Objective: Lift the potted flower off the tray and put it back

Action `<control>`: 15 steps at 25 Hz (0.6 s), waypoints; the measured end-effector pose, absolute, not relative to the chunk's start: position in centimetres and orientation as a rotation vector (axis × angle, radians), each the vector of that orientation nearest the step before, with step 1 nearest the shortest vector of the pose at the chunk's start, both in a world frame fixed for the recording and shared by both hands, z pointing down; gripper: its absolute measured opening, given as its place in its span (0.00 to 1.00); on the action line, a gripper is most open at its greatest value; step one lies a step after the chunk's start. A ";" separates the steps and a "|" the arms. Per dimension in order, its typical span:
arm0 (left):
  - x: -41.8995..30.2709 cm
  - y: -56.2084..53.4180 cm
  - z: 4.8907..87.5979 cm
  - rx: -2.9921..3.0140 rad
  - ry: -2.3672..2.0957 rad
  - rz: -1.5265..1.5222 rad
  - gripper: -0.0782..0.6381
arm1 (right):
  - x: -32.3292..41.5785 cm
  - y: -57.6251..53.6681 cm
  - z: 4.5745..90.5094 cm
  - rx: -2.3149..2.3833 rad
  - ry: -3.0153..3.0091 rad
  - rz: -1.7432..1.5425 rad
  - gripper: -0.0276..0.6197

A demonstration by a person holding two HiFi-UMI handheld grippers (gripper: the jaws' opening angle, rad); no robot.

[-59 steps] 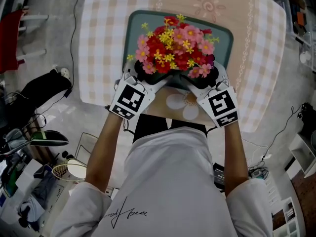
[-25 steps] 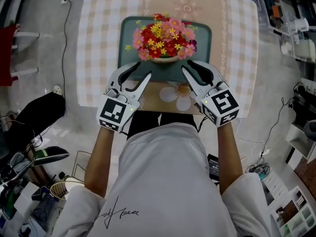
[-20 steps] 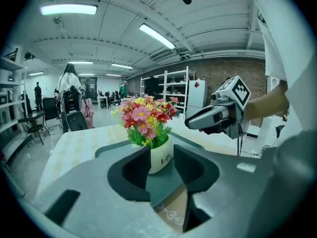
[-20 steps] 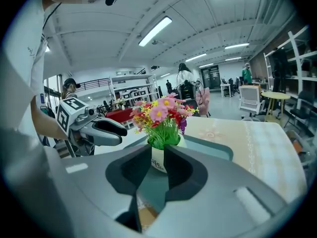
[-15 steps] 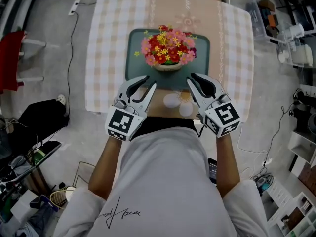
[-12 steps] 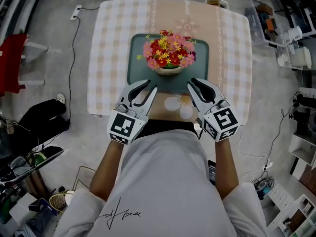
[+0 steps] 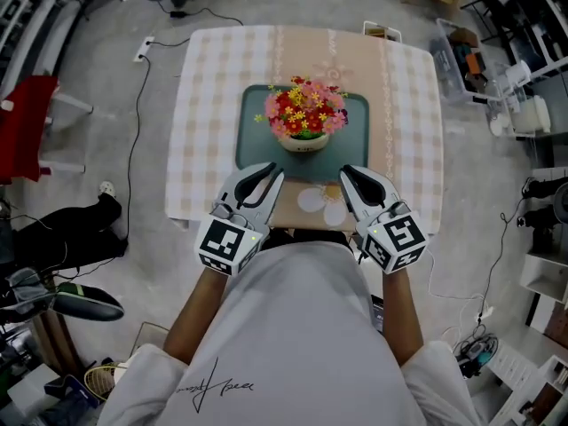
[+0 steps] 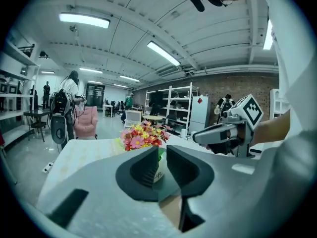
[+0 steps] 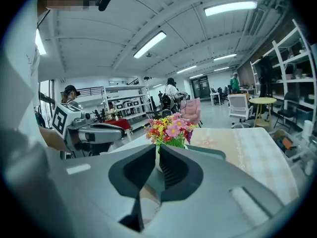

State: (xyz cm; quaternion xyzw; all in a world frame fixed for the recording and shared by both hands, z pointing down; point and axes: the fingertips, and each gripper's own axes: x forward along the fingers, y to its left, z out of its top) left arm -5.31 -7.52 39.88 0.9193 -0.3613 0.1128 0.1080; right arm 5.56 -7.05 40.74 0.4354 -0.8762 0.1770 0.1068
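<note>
Head view: potted flower point(image 7: 304, 115) stands upright on the green tray point(image 7: 249, 152), straight ahead of both grippers and between their lines, clear of the tips, nothing touching it. Left gripper point(image 7: 272, 174) has just been closing; a narrow gap remains and nothing sits in it. Right gripper point(image 7: 347, 173) has also just been closing; it is all but together, a mere slit, also empty. Handling, my guess: the pale bowl-shaped pot looks rigid and smooth, so likely slick under the pads; the bloom mass is wide, soft and crushable, and makes the thing top-heavy, though probably light overall. I would take it low on the pot wall, one gripper on each side, under the flowers, never by the stems. Pose: both hands side by side before my chest, marker cubes toward me, jaws pointing forward and slightly downward, tips toed in toward the pot.
</note>
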 end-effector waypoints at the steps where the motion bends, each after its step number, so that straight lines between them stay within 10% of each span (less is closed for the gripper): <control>1: -5.4 -7.3 39.6 2.719 -1.061 0.338 0.17 | 5.5 -6.9 40.4 1.282 -2.582 0.509 0.09; 15: -7.2 -6.0 38.1 2.792 -1.088 0.394 0.11 | 5.7 -6.3 37.4 1.292 -2.602 0.411 0.05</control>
